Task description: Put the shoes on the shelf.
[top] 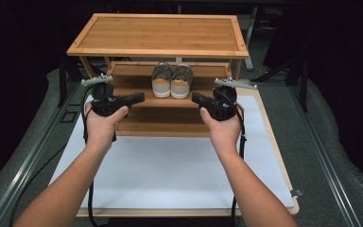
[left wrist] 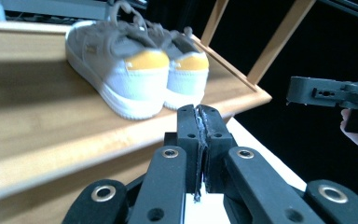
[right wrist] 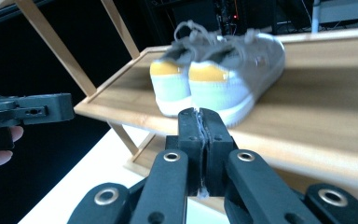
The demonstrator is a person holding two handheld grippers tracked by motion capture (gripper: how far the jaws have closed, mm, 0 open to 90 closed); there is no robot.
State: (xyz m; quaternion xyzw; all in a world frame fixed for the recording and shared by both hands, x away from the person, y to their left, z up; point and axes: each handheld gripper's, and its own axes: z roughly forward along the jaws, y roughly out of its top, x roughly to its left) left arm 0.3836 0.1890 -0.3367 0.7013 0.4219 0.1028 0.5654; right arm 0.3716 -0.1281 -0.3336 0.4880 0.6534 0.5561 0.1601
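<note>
A pair of grey and white sneakers (top: 172,80) with yellow heel tabs stands heels-forward on the middle shelf of a bamboo shoe rack (top: 160,49). My left gripper (top: 141,97) is held in front of that shelf, left of the shoes, pointing right, jaws pressed together on nothing. My right gripper (top: 195,98) mirrors it to the right of the shoes, pointing left, also shut and empty. The sneakers (left wrist: 135,65) appear just beyond my left gripper (left wrist: 199,112), and the sneakers (right wrist: 214,70) likewise beyond my right gripper (right wrist: 199,114).
The rack stands on a white mat (top: 170,165) over a wooden board, with grey floor and metal rails on both sides. The rack's top shelf overhangs the shoes. A lower shelf (top: 163,124) lies beneath the grippers. Cables trail from both grippers.
</note>
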